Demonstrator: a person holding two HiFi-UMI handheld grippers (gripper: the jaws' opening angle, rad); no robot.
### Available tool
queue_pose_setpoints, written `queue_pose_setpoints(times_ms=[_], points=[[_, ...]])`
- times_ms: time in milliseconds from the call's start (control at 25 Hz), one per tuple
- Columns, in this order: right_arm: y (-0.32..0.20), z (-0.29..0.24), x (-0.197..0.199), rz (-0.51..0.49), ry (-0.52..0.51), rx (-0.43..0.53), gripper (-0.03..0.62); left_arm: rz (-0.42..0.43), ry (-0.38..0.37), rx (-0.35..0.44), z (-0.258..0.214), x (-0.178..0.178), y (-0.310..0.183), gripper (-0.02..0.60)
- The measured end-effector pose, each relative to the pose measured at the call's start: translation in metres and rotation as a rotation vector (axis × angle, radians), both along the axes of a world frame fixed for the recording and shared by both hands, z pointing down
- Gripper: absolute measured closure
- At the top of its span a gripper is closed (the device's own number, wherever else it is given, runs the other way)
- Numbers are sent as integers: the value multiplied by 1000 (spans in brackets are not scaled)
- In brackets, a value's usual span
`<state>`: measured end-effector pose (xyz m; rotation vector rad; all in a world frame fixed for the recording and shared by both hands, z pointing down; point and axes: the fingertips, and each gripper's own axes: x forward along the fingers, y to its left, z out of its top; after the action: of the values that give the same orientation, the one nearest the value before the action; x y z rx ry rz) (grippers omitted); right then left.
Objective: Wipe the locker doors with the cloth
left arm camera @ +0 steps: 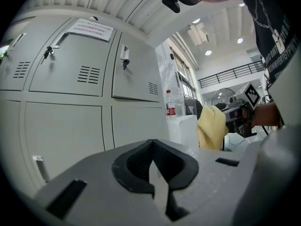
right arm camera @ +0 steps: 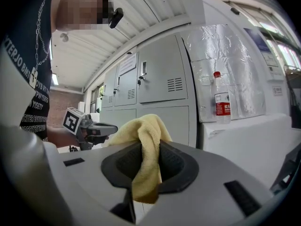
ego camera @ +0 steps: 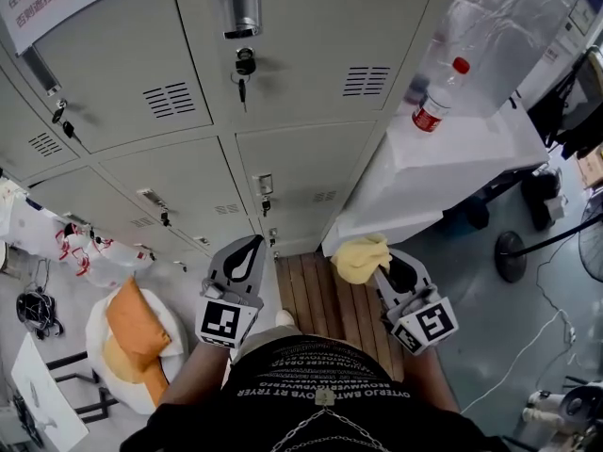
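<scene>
Since the cloth (ego camera: 361, 257) is what must meet the metal, the relation that counts is this: the locker doors (ego camera: 301, 163) stand straight ahead of the right gripper (ego camera: 394, 271), out along the line its jaws point, with open air between cloth and door. Nothing is touching yet. The right gripper view shows its 2 jaws clamped on the cloth, which bunches up above them and trails down through the gap between them, so its long axis runs roughly up and down across the jaw line.

The left gripper (ego camera: 247, 254) is level with the right and about as near the lockers, but in its own view the jaws are together with nothing between them. The wiping falls to the right hand, and I judge the next move to be a forward reach that lays the bunched top of the cloth flat on a door.

That cloth is pale yellow terry, soft and thick, folded over itself. The doors are flat grey painted sheet metal, smooth, with narrow seams between them, louvred vents (ego camera: 366, 80) near the top corners and keys (ego camera: 242, 88) hanging from small locks, which could snag the pile. To the right of the lockers stands a white block (ego camera: 452, 153), possibly foam, though the view is too poor to be sure, with a clear plastic bottle (ego camera: 435, 104) on it. Wooden slats (ego camera: 316, 295) cover the floor underfoot.
</scene>
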<state>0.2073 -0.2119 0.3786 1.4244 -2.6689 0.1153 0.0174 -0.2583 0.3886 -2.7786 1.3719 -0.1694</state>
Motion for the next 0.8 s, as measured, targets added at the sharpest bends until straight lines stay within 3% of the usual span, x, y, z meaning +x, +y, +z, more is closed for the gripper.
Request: queue_pose_setpoints(times_ms=[520, 800], points=[[-35, -2, -21, -20, -10, 6, 517, -6, -15, 1, -1, -16, -32, 578], [-65, 4, -33, -100, -28, -11, 517, -51, -27, -36, 15, -21, -49, 578]])
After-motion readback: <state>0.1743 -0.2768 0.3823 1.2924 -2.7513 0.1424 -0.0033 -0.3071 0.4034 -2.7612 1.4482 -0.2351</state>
